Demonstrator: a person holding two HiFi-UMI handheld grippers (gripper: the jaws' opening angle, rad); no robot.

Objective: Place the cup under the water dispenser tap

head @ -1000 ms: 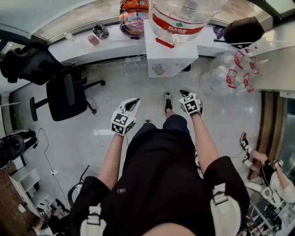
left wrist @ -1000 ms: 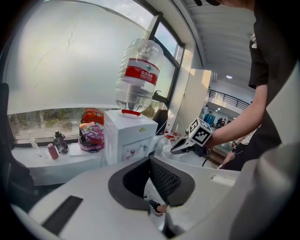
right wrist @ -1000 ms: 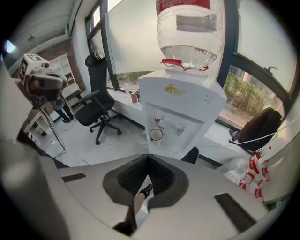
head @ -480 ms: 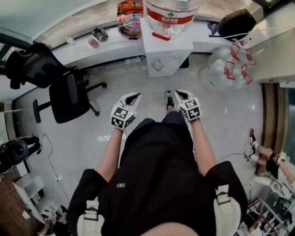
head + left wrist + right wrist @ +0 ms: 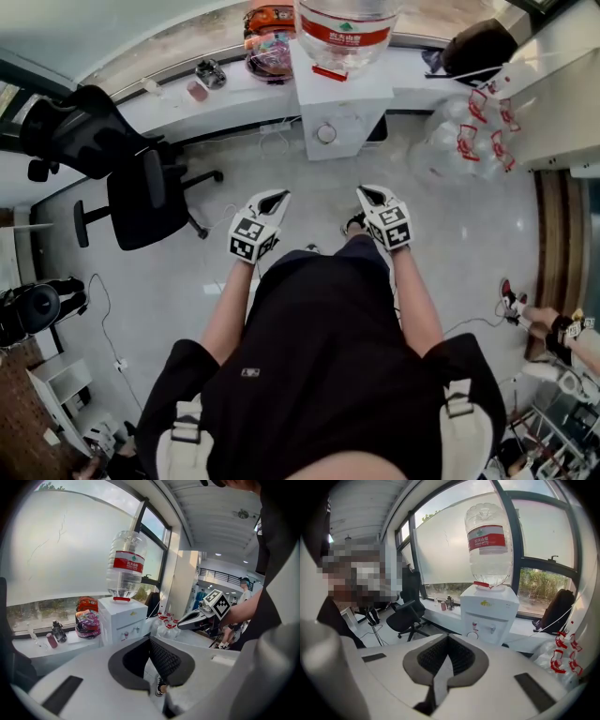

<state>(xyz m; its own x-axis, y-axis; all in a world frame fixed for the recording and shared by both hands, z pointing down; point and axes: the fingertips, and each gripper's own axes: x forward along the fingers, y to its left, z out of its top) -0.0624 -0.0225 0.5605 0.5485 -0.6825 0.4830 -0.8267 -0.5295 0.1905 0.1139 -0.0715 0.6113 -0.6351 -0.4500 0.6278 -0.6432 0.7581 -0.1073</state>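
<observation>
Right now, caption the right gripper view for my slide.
Right gripper, fingers shut and empty, faces the white water dispenser topped by its upturned bottle.

An office: black swivel chairs [image 5: 141,192], a long window-side counter [image 5: 234,94] and a bottled water dispenser [image 5: 342,108].

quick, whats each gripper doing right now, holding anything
Left gripper: closed, holding nothing.
Right gripper: closed, holding nothing.
</observation>
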